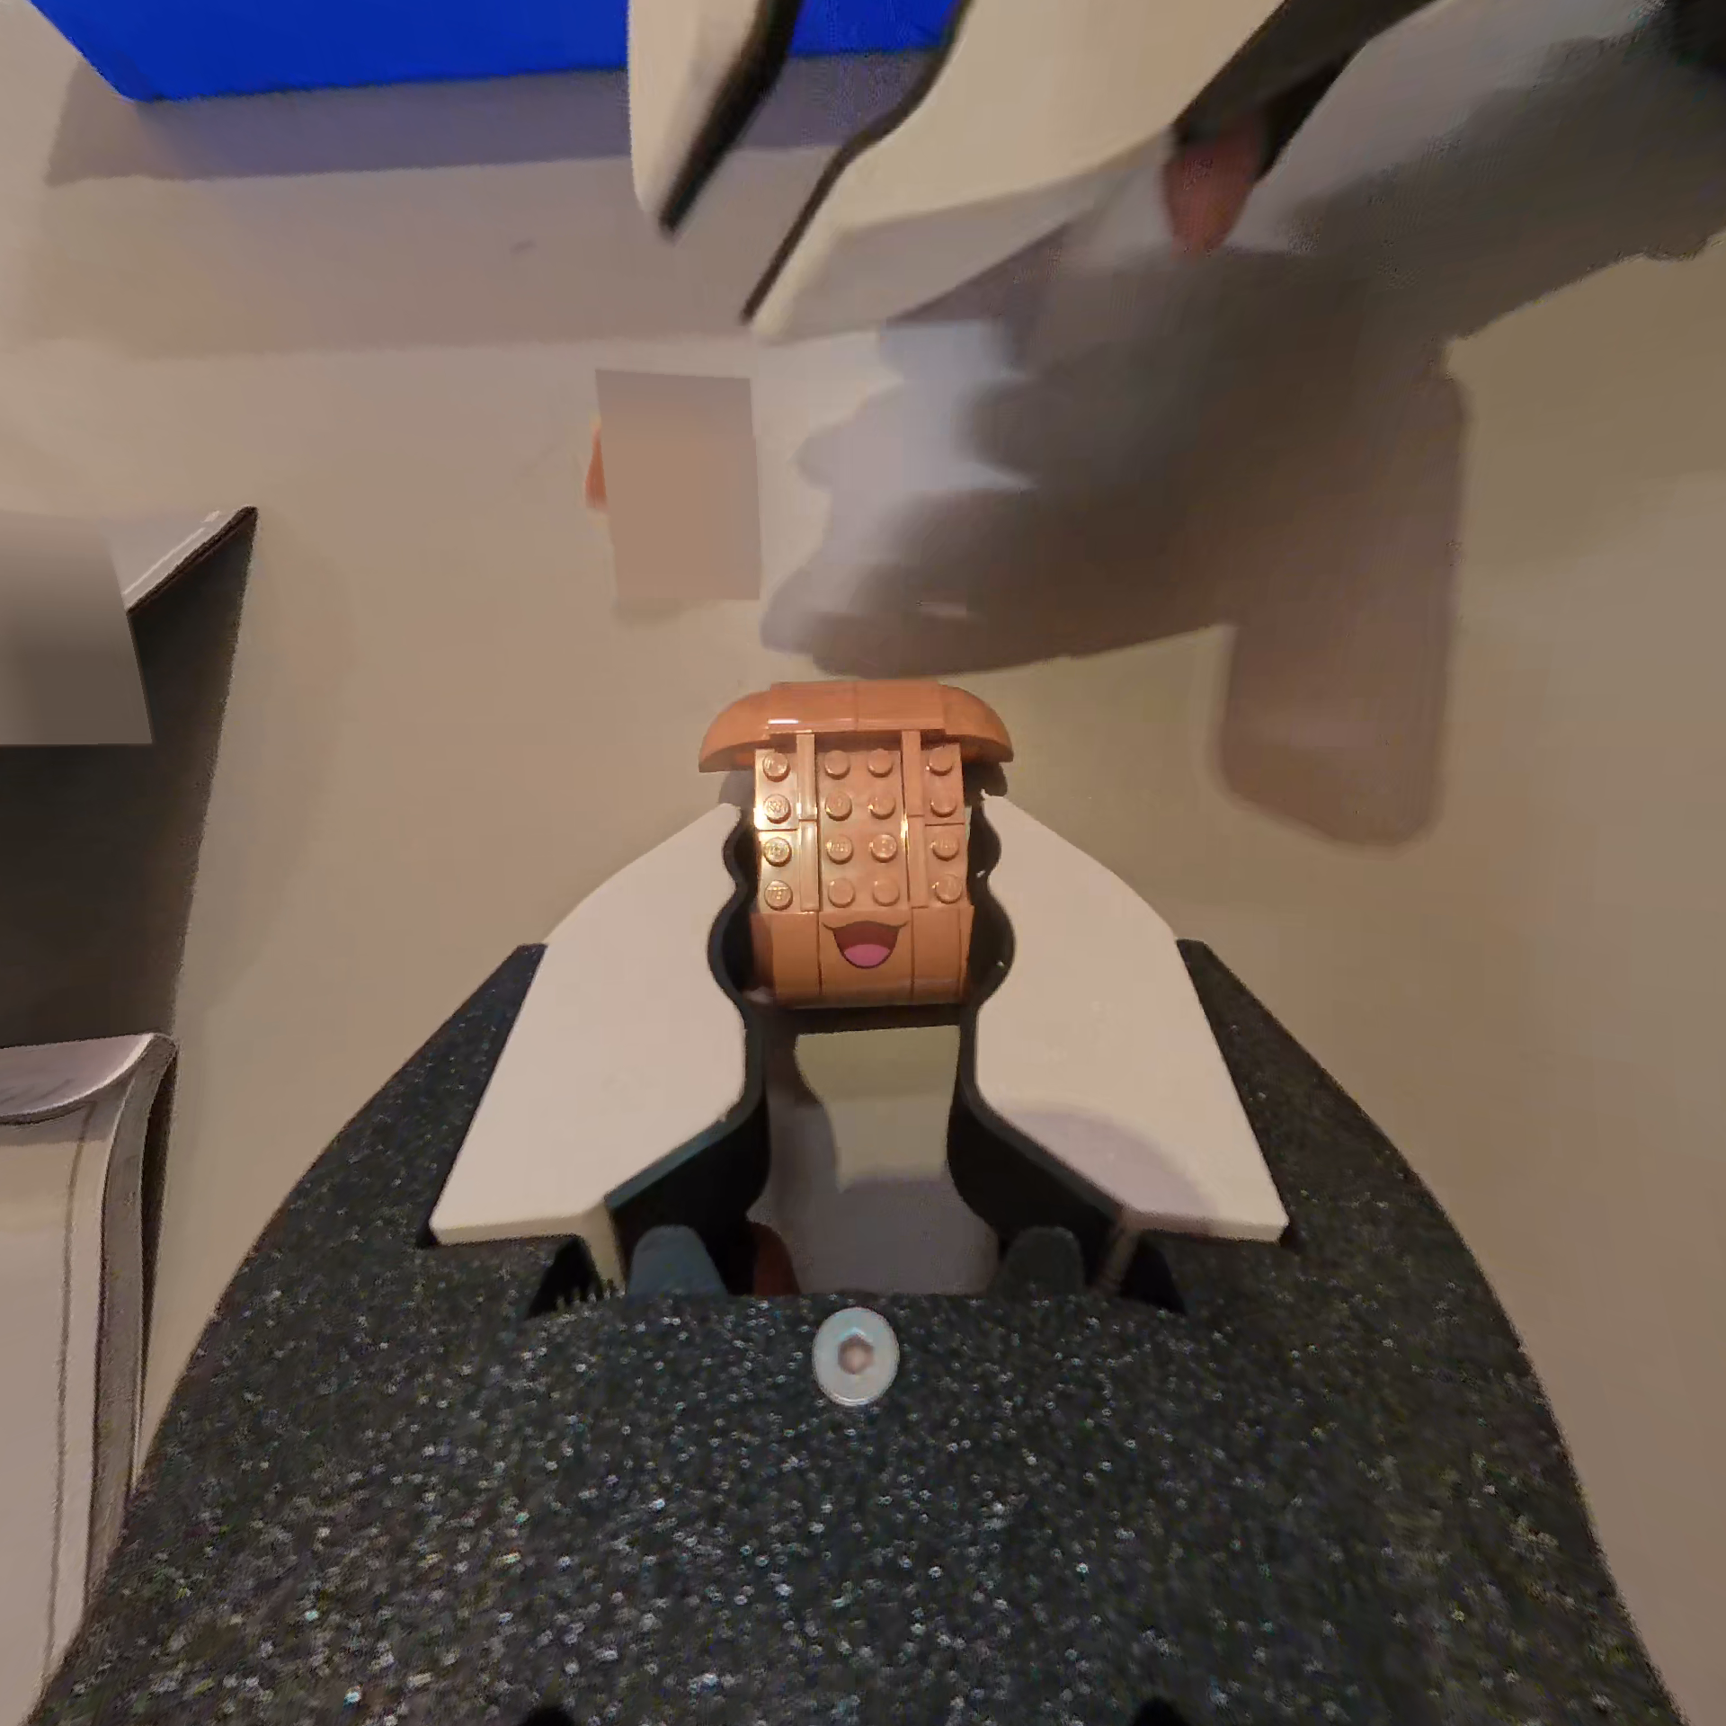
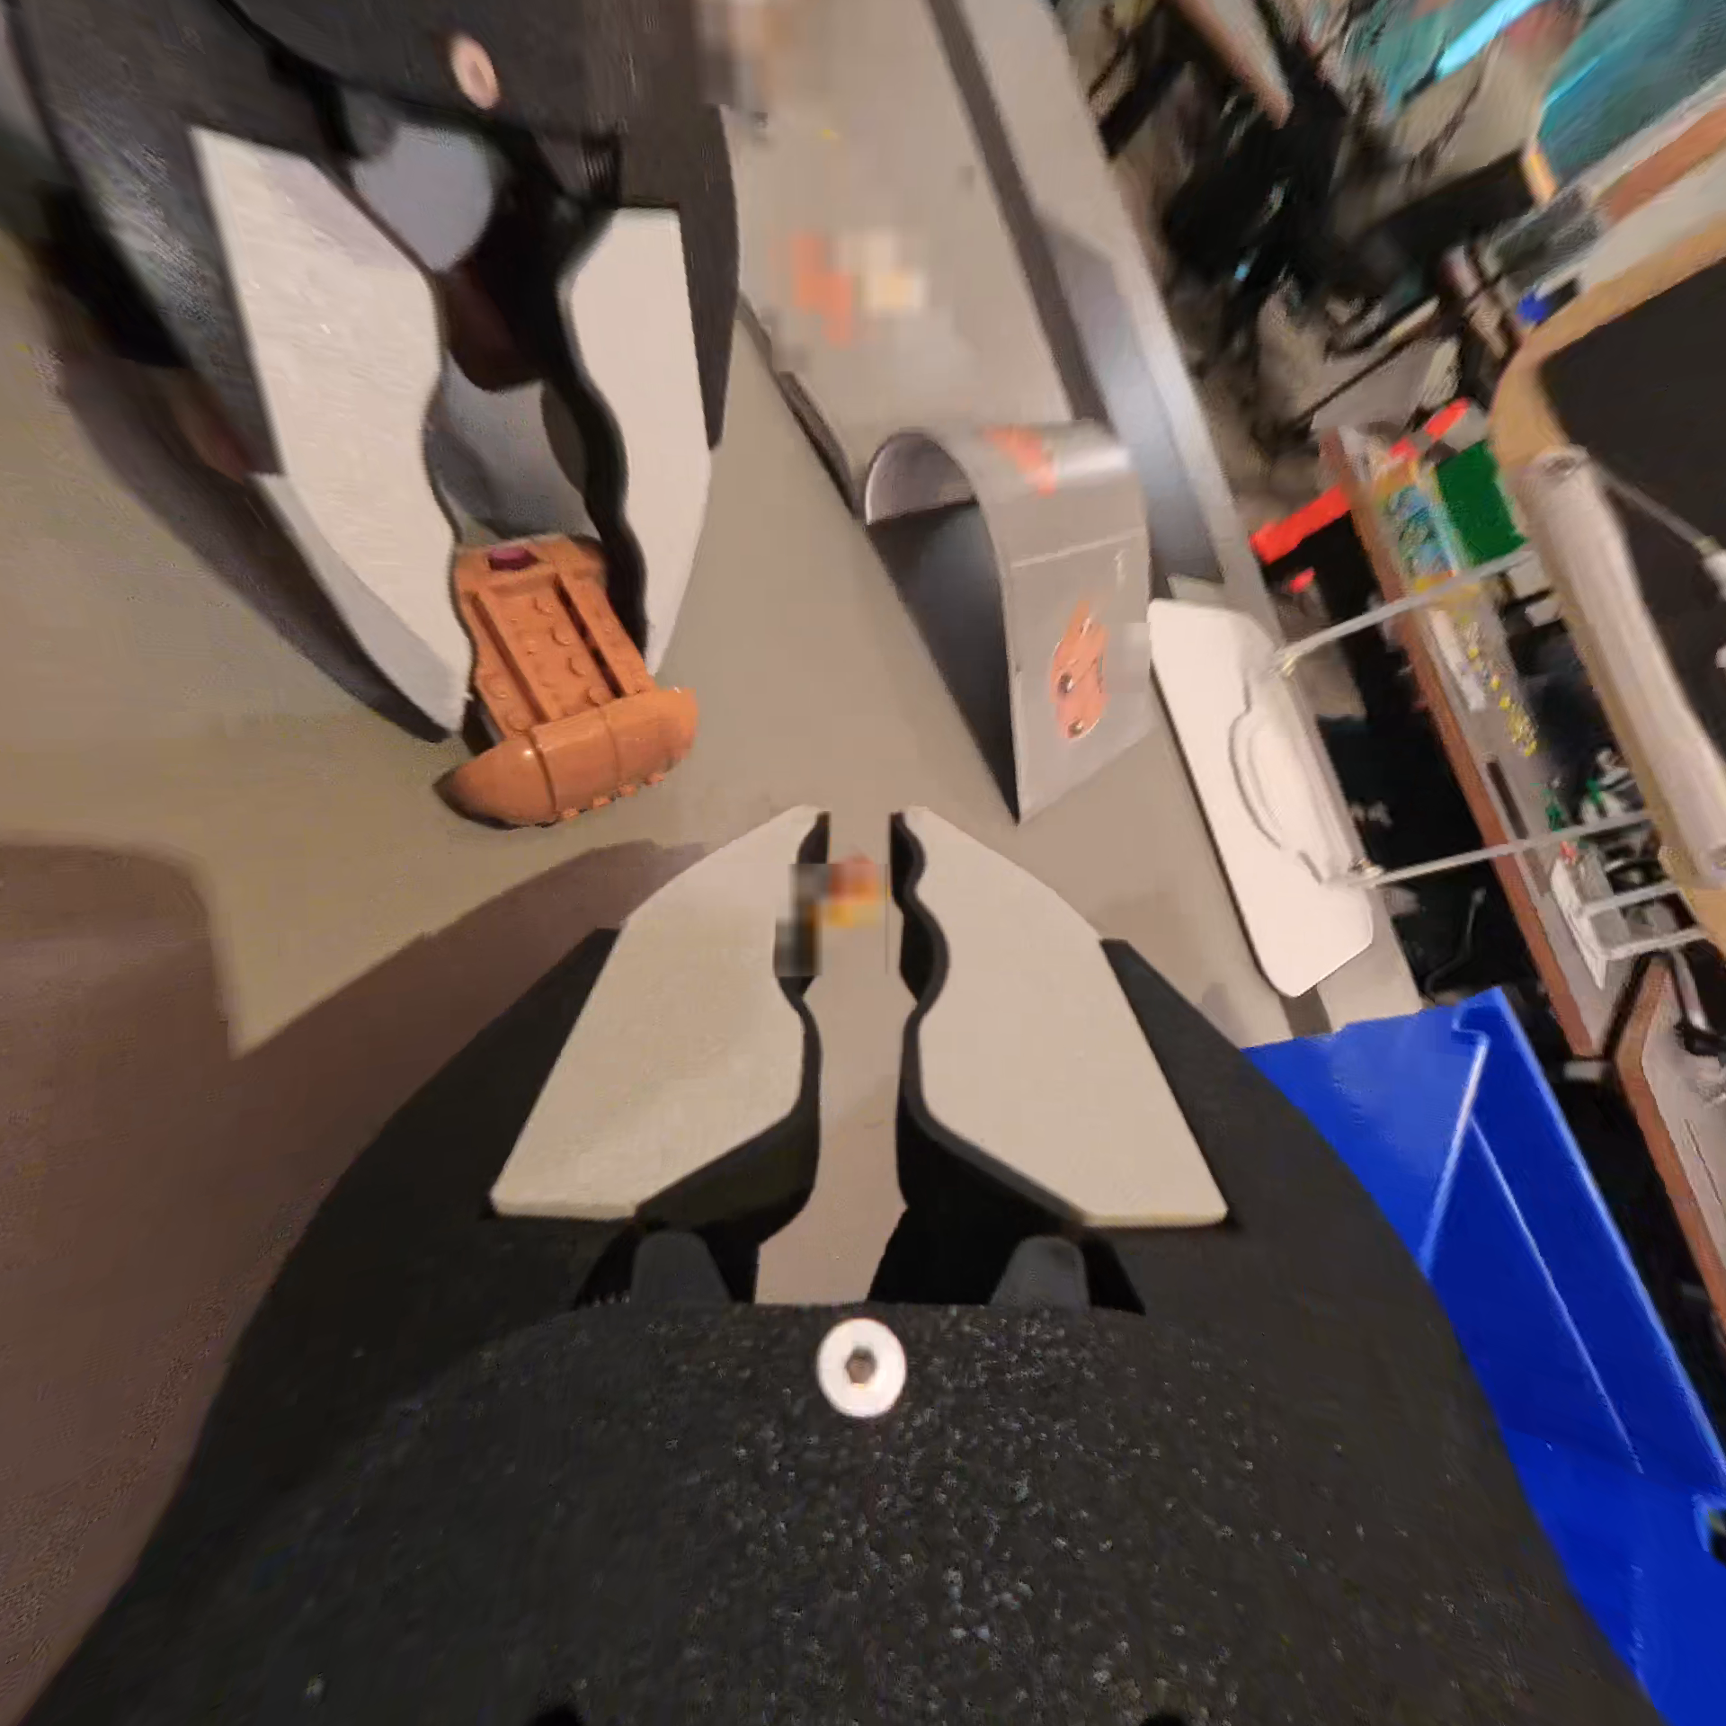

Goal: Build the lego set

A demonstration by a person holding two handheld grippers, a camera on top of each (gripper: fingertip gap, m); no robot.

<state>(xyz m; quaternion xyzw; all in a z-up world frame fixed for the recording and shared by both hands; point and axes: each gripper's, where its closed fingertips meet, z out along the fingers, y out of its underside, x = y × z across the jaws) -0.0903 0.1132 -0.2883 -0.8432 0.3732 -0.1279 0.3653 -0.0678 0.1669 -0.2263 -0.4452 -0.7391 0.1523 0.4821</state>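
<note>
Between your left gripper (image 1: 855,897) fingers sits the lego build (image 1: 855,841), tan-brown all over, its studded top the same shade, with a smiling pink mouth outlined dark on the face nearest you. The fingers (image 1: 616,1046) themselves are pale grey with black inner edges, set in a speckled black body. Beyond and to the left lies a blue bin (image 1: 374,37); the bench (image 1: 374,374) is plain beige. Your right gripper (image 2: 859,841) has the same grey and black; a small orange-brown piece (image 2: 855,892), partly blurred, shows between its tips. Ahead to its right, a grey booklet (image 2: 1074,607) carries an orange figure.
</note>
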